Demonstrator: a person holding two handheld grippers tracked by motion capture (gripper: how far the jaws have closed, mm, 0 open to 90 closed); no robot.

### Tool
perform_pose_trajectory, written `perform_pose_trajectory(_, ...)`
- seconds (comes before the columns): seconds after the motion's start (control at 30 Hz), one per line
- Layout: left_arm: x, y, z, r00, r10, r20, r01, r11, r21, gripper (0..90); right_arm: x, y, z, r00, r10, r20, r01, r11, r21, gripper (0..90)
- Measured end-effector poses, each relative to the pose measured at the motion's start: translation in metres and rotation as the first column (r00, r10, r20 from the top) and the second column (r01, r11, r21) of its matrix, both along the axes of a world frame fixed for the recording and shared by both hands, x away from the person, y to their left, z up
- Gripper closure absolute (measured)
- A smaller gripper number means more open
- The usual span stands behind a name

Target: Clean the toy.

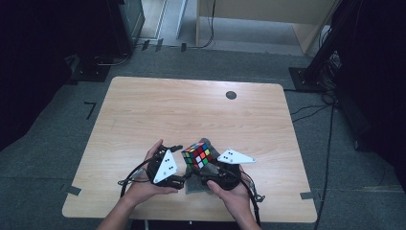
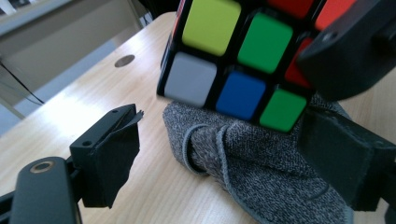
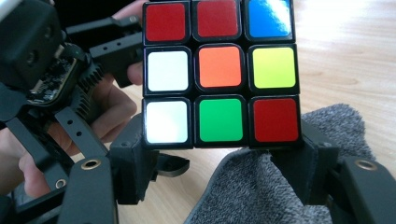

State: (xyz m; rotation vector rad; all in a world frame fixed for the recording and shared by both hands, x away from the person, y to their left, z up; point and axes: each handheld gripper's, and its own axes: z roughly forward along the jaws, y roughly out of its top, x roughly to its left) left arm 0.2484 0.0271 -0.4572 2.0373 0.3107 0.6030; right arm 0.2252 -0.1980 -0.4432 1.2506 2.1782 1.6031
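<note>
Grey floor lies all around the wooden bench (image 1: 143, 110). Near its front edge sits a grey cloth (image 2: 261, 172). Just above it, the right claw (image 3: 219, 172) is clamped on the cube's (image 3: 219, 74) bottom row. The left claw (image 2: 224, 158) waits beside it, spread apart and holding nothing. Colours are mixed, so much twisting looks left.
</note>
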Motion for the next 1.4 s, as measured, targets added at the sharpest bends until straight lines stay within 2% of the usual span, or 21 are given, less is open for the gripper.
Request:
perform_pose_trajectory(0.17,-0.005,-0.002,-0.001,0.9985,-0.012,0.053,0.011,0.9998,0.015,16.5,0.001,0.001,-0.001,0.9996,0.002,-0.028,-0.002,1.0000,0.006,34.5)
perform_pose_trajectory(0.23,-0.006,-0.003,-0.002,0.9972,-0.016,0.074,0.014,0.9996,0.024,23.3,0.002,0.000,-0.001,0.9984,0.006,-0.056,-0.004,0.9994,0.035,34.5)
perform_pose_trajectory(0.27,-0.008,-0.005,-0.003,0.9951,-0.018,0.098,0.015,0.9994,0.030,24.4,0.002,0.000,-0.001,0.9976,0.007,-0.069,-0.005,0.9993,0.036,34.5)
perform_pose_trajectory(0.3,-0.008,-0.005,-0.003,0.9951,-0.018,0.098,0.015,0.9994,0.030,24.9,0.002,0.000,-0.001,0.9976,0.007,-0.069,-0.005,0.9993,0.036,34.5)
perform_pose_trajectory(0.53,-0.010,-0.005,-0.005,0.9911,-0.004,0.133,0.001,0.9996,0.026,32.1,0.008,-0.001,-0.003,0.9849,0.025,-0.171,-0.013,0.9973,0.072,34.4)
perform_pose_trajectory(0.63,-0.011,-0.005,-0.006,0.9899,-0.006,0.142,0.002,0.9996,0.028,33.0,0.009,-0.002,-0.003,0.9831,0.028,-0.181,-0.015,0.9970,0.076,34.3)
perform_pose_trajectory(0.7,-0.010,-0.003,-0.005,0.9908,-0.007,0.135,0.005,0.9998,0.019,33.8,0.009,-0.003,-0.003,0.9852,0.039,-0.167,-0.027,0.9968,0.075,34.1)
perform_pose_trajectory(0.87,-0.001,0.007,-0.003,0.9989,0.009,0.046,-0.009,1.0000,0.000,34.2,0.012,-0.010,-0.001,0.9926,0.066,-0.101,-0.056,0.9932,0.102,29.0)
perform_pose_trajectory(0.97,0.006,0.014,-0.003,0.9989,0.047,0.003,-0.047,0.9989,-0.002,34.2,0.016,-0.022,-0.003,0.9960,0.041,-0.080,-0.029,0.9875,0.155,28.3)
perform_pose_trajectory(1.0,0.009,0.017,-0.003,0.9982,0.059,-0.012,-0.059,0.9982,-0.007,34.2,0.017,-0.025,-0.005,0.9972,0.024,-0.071,-0.012,0.9875,0.157,28.8)
perform_pose_trajectory(1.07,0.013,0.022,-0.003,0.9962,0.078,-0.038,-0.079,0.9966,-0.026,34.3,0.020,-0.027,-0.014,0.9988,-0.013,-0.048,0.016,0.9976,0.068,29.9)
perform_pose_trajectory(1.1,0.015,0.025,-0.002,0.9952,0.085,-0.050,-0.087,0.9957,-0.034,34.3,0.020,-0.027,-0.014,0.9988,-0.013,-0.048,0.016,0.9976,0.068,29.9)
perform_pose_trajectory(1.13,0.017,0.027,-0.001,0.9940,0.091,-0.061,-0.094,0.9946,-0.045,34.3,0.023,-0.023,-0.023,0.9992,0.000,-0.041,-0.001,0.9998,-0.021,34.1)
perform_pose_trajectory(1.17,0.018,0.031,0.000,0.9926,0.095,-0.076,-0.100,0.9928,-0.065,34.3,0.024,-0.020,-0.028,0.9992,0.016,-0.038,-0.018,0.9975,-0.068,37.6)
perform_pose_trajectory(1.2,0.018,0.031,0.000,0.9926,0.095,-0.076,-0.100,0.9928,-0.065,34.3,0.024,-0.020,-0.028,0.9992,0.016,-0.038,-0.018,0.9975,-0.068,37.6)
perform_pose_trajectory(1.23,0.018,0.032,0.001,0.9925,0.095,-0.078,-0.100,0.9924,-0.072,34.3,0.025,-0.018,-0.033,0.9981,0.035,-0.051,-0.040,0.9941,-0.101,41.3)
perform_pose_trajectory(1.27,0.018,0.032,0.002,0.9925,0.095,-0.076,-0.101,0.9920,-0.076,34.3,0.027,-0.015,-0.042,0.9940,0.052,-0.096,-0.067,0.9854,-0.157,56.1)
perform_pose_trajectory(1.3,0.019,0.033,0.002,0.9925,0.096,-0.075,-0.102,0.9919,-0.076,34.3,0.027,-0.015,-0.042,0.9940,0.052,-0.096,-0.067,0.9854,-0.157,56.1)
perform_pose_trajectory(1.33,0.019,0.033,0.003,0.9923,0.097,-0.077,-0.103,0.9916,-0.078,34.3,0.027,-0.015,-0.045,0.9945,0.034,-0.099,-0.053,0.9800,-0.192,63.0)
perform_pose_trajectory(1.37,0.019,0.033,0.003,0.9922,0.096,-0.079,-0.103,0.9915,-0.080,34.3,0.027,-0.017,-0.048,0.9934,0.026,-0.112,-0.050,0.9743,-0.219,76.5)
perform_pose_trajectory(1.4,0.019,0.033,0.003,0.9921,0.096,-0.081,-0.103,0.9914,-0.081,34.3,0.027,-0.017,-0.048,0.9934,0.026,-0.112,-0.050,0.9743,-0.219,76.5)
